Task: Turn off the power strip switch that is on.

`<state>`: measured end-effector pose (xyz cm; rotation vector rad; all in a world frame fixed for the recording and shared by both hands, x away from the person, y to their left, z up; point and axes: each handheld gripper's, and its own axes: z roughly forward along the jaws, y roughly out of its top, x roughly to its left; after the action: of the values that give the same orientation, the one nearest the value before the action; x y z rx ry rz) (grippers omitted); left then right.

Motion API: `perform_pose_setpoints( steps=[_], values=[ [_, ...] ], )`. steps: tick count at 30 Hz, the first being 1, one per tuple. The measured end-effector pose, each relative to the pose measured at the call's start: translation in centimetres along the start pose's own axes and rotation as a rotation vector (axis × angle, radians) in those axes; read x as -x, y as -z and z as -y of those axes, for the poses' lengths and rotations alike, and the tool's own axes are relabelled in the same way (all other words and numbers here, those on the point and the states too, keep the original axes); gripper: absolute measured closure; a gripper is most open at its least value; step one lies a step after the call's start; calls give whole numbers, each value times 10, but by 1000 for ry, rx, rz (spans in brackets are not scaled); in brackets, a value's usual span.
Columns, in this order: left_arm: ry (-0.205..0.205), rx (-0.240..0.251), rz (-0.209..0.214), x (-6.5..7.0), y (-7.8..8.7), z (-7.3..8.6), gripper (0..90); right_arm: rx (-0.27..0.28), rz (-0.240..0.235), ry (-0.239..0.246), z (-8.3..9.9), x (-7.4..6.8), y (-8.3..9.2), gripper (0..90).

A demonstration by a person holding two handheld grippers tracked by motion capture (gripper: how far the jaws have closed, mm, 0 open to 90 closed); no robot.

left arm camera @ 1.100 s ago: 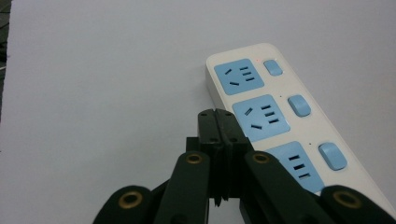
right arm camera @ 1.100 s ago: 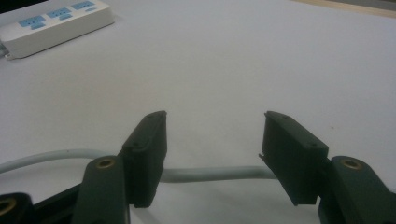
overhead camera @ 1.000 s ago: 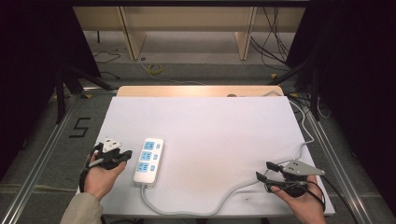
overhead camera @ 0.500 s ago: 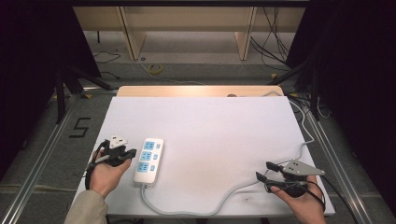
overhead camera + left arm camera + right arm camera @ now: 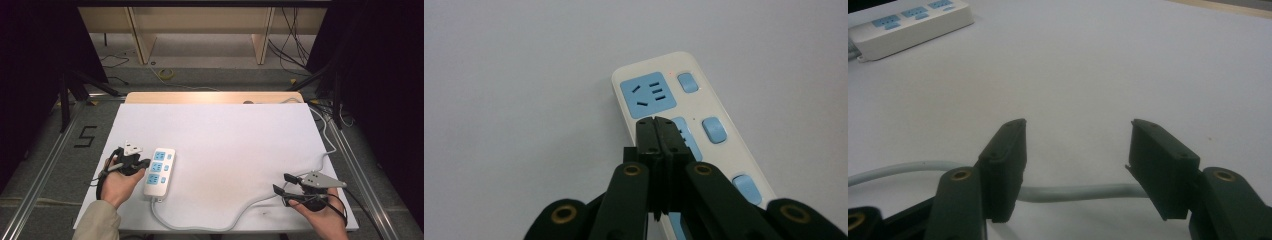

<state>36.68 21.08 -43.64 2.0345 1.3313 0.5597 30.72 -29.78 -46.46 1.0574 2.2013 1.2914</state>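
White plastic power strip with blue sockets [image 5: 684, 125] is lying just ahead of the left gripper [image 5: 656, 122], its long axis running away; jaws pressed together, empty, probably hovering over the middle socket. Right gripper [image 5: 1075, 150] is waiting spread, well apart.

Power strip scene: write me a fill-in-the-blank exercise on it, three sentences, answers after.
1. The left gripper hangs over the power strip with its jaws ____.
2. The sockets and switches on the power strip are coloured ____.
3. The right gripper has its jaws open, with the grey ____ lying on the table beyond them.

Missing words: shut; blue; cable
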Motion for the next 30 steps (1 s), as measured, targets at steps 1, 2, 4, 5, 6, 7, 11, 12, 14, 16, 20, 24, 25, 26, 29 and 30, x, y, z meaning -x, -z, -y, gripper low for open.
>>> perform_pose_setpoints(
  steps=[1,2,4,5,6,7,11,12,14,16,20,24,25,26,29,30],
  values=[
    [-2,-3,3,1,-1,-2,896,0,0,0,0,0,0,409],
    [-2,-3,3,1,-1,-2,895,0,1,-1,0,0,0,409],
    [-6,-9,9,3,-2,-4,896,1,1,1,0,0,0,409],
    [-11,-12,8,4,-3,-5,896,0,1,1,0,0,0,409],
    [-11,-12,8,4,-3,-5,896,0,1,1,0,0,0,409],
    [-12,-13,10,5,-3,-6,896,0,0,0,0,-1,0,409],
    [-22,-19,13,7,-5,-9,896,0,-1,-1,0,-1,0,409],
    [-22,-16,12,7,-6,-9,895,2,-1,-1,0,-1,-1,409],
    [-26,-20,10,8,-7,-11,896,-1,-2,0,0,-1,0,409],
    [-29,-22,13,8,-7,-11,896,2,-2,1,0,-1,-1,409],
    [-33,-26,14,10,-9,-13,896,1,-1,0,-1,-1,0,409],
    [-32,-26,17,12,-9,-15,896,2,-1,0,-1,-1,0,408],
    [-34,-27,19,12,-10,-16,896,1,-1,-1,-1,-1,0,409],
    [-34,-27,19,12,-10,-16,896,2,-1,0,-1,-1,0,409],
    [-35,-28,20,14,-11,-18,896,2,-1,1,-1,-1,0,409],
    [-36,-31,20,14,-11,-18,896,2,-1,1,-1,-1,0,409]
  ],
)
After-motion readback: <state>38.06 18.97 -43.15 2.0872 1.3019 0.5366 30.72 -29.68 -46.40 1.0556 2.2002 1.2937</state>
